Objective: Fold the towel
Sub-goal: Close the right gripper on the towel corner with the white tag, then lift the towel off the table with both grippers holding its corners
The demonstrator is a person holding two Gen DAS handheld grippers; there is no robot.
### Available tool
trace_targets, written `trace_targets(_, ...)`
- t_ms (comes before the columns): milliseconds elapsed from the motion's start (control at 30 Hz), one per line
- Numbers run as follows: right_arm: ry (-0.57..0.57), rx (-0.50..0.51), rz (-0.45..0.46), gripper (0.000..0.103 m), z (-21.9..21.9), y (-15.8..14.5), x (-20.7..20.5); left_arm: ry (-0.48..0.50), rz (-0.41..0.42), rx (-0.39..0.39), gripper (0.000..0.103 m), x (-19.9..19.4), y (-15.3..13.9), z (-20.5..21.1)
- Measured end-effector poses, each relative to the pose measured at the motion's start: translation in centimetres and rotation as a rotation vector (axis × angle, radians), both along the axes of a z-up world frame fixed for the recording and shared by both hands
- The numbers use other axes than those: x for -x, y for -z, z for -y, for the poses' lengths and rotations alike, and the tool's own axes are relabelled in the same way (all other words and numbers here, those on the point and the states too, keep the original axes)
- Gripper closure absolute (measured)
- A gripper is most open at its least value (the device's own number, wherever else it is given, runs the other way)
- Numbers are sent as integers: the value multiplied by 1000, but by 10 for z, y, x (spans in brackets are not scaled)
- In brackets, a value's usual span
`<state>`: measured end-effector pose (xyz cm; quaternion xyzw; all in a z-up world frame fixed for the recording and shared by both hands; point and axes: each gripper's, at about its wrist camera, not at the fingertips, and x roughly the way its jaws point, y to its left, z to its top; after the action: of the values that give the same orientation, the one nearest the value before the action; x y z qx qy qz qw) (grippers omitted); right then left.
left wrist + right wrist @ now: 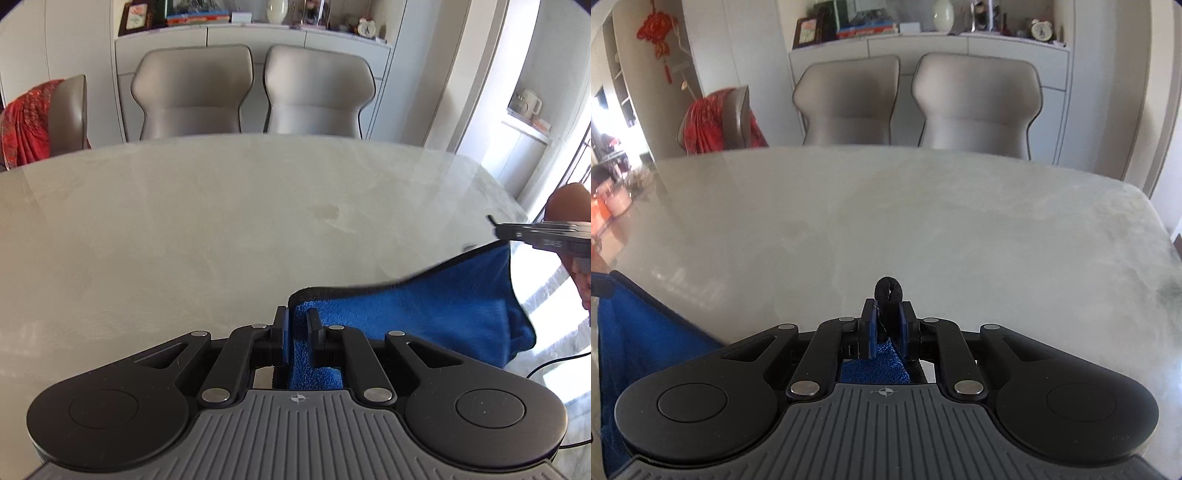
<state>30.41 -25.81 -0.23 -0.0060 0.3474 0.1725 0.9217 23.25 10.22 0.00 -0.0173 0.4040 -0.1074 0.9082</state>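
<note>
A blue towel (pixel 424 306) with a black hem hangs in the air, stretched between my two grippers above the pale marble table (pixel 221 221). My left gripper (pixel 298 325) is shut on one corner of the towel. My right gripper (pixel 888 317) is shut on another corner, with the black hem loop (pixel 888 290) poking out past its fingers. The right gripper also shows at the right edge of the left wrist view (pixel 546 236). In the right wrist view the towel (pixel 639 332) sags at the far left.
Two grey chairs (pixel 192 92) (pixel 317 92) stand at the table's far side. A third chair with a red cloth (pixel 26 122) stands at the left. A white sideboard (pixel 255 37) with ornaments lies behind them. A black cable (pixel 554 365) runs at the right.
</note>
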Motion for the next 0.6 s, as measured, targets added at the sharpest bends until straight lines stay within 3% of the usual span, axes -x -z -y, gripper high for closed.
trace_targets(200, 59, -51, 159, 91, 31, -61, 39, 0, 118, -14, 95, 16, -44, -1)
trace_targets(400, 81, -72, 304, 94, 51, -111, 53, 55, 226, -47, 95, 15, -88, 11)
trace_targets(500, 61, -87, 315, 93, 57, -126, 44, 99, 240, -95, 95, 6, -99, 25)
trace_targets(600, 43, -57, 257, 92, 48, -114, 36, 115, 236, -122, 95, 2, -95, 35)
